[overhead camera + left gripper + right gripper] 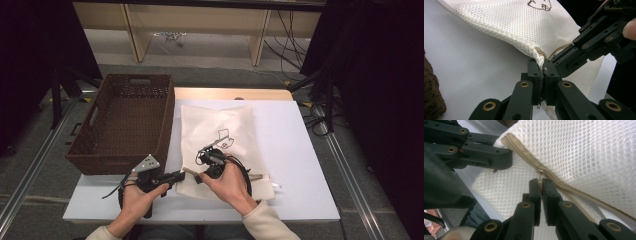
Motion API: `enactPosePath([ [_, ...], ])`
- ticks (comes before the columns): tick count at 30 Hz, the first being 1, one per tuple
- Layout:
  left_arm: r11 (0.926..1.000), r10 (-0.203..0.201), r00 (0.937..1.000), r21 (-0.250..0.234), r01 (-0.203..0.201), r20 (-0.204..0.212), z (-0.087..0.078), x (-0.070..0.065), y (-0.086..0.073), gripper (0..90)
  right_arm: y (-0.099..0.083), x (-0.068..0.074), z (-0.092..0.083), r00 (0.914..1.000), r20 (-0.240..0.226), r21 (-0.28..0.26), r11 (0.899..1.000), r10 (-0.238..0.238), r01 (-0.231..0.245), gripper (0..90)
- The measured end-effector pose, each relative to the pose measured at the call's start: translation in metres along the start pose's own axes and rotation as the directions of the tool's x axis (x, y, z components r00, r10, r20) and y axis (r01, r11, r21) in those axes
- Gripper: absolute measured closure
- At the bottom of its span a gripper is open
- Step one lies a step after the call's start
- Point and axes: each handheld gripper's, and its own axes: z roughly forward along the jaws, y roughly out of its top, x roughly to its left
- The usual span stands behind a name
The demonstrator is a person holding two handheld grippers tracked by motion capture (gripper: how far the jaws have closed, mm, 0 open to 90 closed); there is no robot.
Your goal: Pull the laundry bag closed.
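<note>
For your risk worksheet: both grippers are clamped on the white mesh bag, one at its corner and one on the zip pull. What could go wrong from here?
1. The right gripper pinches only the small zip pull; it may slip out when pulled.
2. The left gripper holds just a corner of the mesh bag, so the mesh could tear or slide free.
3. The two grippers sit close together, so they might collide along the zip.

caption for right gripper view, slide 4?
Right gripper pinching the zipper pull of a white mesh bag.
</note>
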Motion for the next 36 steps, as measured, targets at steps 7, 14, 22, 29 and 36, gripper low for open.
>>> enactPosePath([
  [7,1.0,0.0,1.0,-0.003,0.0,0.001,-0.0003,-0.0002,0.0001,86.3,-0.0001,-0.0006,-0.0012,1.0,-0.006,-0.002,1.0,0.001,-0.001,87.6],
  [14,1.0,0.004,1.0,-0.002,-0.004,-0.004,-0.0012,0.0002,0.0006,86.3,-0.0013,-0.0036,-0.0029,0.9999,0.007,0.005,1.0,0.01,-0.01,87.6],
  [22,0.9999,0.009,0.9998,-0.005,-0.009,-0.016,-0.0026,0.0002,0.0009,86.3,-0.0022,-0.004,-0.0048,0.9997,0.021,0.01,1.0,0.012,-0.012,87.6],
  [29,0.9999,0.013,0.9998,-0.003,-0.013,-0.015,-0.0021,0.0008,0.0002,86.3,-0.0027,-0.0043,-0.0046,0.9997,0.014,0.013,1.0,0.018,-0.018,87.6],
  [36,0.9999,0.012,0.9998,-0.001,-0.012,-0.015,-0.0018,0.0007,-0.0001,86.3,-0.0039,-0.0054,-0.0085,0.9996,0.019,0.001,1.0,0.019,-0.019,87.6],
])
